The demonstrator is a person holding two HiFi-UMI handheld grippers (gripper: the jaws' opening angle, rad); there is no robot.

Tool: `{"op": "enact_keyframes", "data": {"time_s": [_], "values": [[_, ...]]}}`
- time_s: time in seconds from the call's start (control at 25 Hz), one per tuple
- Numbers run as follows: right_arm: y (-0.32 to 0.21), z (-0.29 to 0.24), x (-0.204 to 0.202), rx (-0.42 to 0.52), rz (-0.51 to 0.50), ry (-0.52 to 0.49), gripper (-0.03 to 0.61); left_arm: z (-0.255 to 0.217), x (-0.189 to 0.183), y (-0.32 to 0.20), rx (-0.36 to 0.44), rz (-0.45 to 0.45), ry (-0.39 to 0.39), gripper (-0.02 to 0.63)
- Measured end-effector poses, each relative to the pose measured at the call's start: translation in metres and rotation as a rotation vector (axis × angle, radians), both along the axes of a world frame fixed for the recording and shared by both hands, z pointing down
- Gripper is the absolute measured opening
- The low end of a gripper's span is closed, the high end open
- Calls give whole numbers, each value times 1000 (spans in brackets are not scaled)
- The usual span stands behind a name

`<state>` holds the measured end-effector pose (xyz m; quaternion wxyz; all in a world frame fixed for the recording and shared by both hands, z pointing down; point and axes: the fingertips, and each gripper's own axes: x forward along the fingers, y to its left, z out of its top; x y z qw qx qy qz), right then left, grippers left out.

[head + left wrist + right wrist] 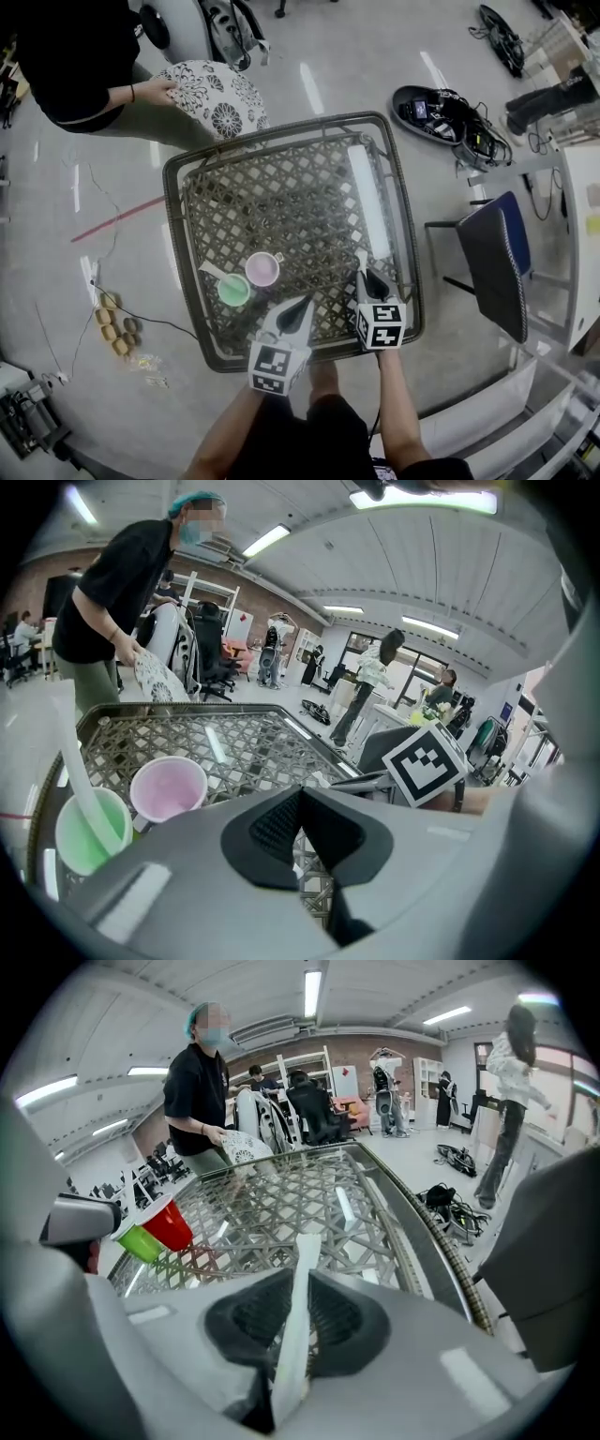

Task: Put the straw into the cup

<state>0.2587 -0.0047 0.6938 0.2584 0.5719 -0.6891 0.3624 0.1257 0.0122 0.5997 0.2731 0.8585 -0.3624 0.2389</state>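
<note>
A green cup (233, 290) with a white straw (211, 272) standing in it sits next to a pink-lined red cup (263, 269) on the glass-topped wicker table (176, 202), near its front left. My right gripper (364, 274) is at the front right of the table, shut on a second white straw (302, 1269) that sticks up from between its jaws. The cups (155, 1232) lie off to its left. My left gripper (307, 305) hovers just right of the cups, shut with nothing in it. In its own view, the green cup (89, 832) and pink cup (169, 787) are at the lower left.
A person in black stands beyond the far left corner with a hand on a patterned cushion (211, 94). A blue chair (492, 262) stands right of the table. Shoes and cables (441, 112) lie on the floor behind it.
</note>
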Motion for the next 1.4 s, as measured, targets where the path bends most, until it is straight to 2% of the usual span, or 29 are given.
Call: {"op": "enact_keyframes", "data": {"time_s": [0.16, 0.36, 0.72, 0.88, 1.08, 1.4], "values": [[-2, -35, -22, 71, 1, -10, 55, -20, -22, 2, 14, -13, 19, 6], [-13, -72, -29, 197, -7, -37, 55, -29, -28, -2, 40, -32, 25, 6], [-36, -158, -56, 492, -67, -163, 55, -48, -38, -1, 61, -89, 16, 6], [-46, -189, -79, 576, -107, -202, 55, -57, -57, 1, 71, -126, 10, 6], [-61, -223, -112, 681, -117, -297, 55, -63, -89, 2, 84, -178, 3, 6], [-85, -247, -161, 766, -162, -362, 54, -62, -132, 3, 77, -266, -8, 6]]}}
